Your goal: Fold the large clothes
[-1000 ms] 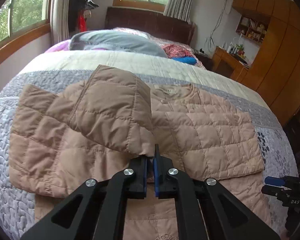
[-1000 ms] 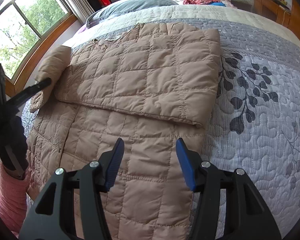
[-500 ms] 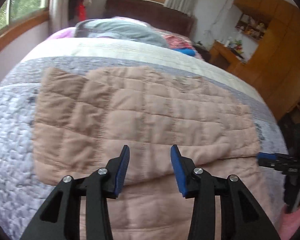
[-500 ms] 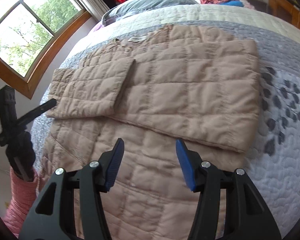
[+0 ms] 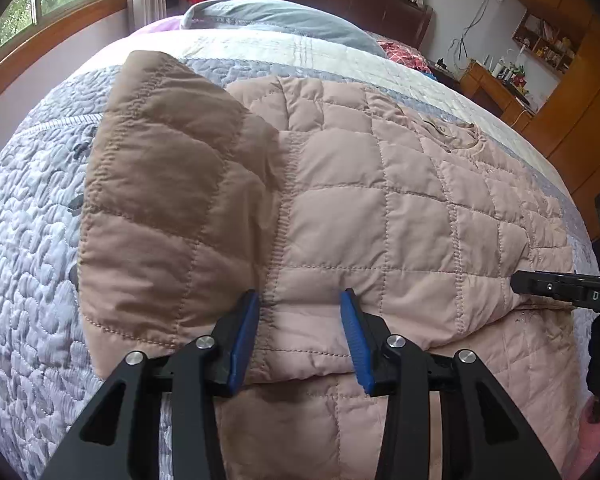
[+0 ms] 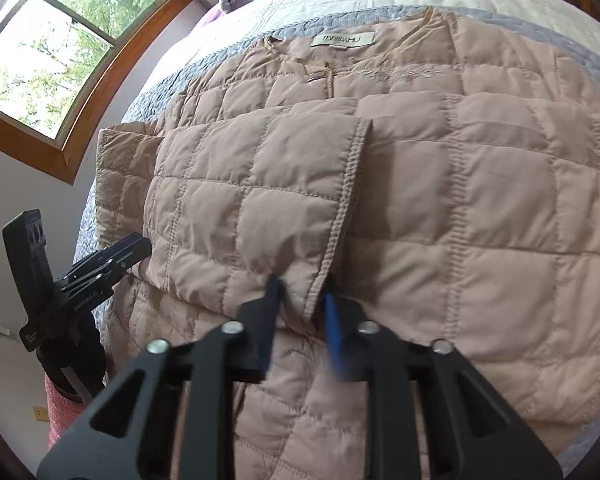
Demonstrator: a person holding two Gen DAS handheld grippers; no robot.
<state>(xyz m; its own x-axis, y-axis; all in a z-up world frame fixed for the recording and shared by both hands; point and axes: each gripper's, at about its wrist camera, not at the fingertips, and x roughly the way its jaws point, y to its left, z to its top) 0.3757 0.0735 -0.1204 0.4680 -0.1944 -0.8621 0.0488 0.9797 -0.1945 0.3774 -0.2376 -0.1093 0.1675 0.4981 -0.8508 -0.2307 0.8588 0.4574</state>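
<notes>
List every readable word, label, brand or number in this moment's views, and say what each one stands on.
"DAS": white letters on the black body of the right gripper, cut off at the picture's edge in the left wrist view.
Neck label of the quilted jacket: one printed brand word, too blurred to spell with certainty.
Print on the left gripper body in the right wrist view: too small to read.

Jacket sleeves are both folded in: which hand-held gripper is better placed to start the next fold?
Probably right. The right hand-held gripper is closing, with the cuff between its pads. The left hand-held gripper is open over the jacket, gripping nothing.
</notes>
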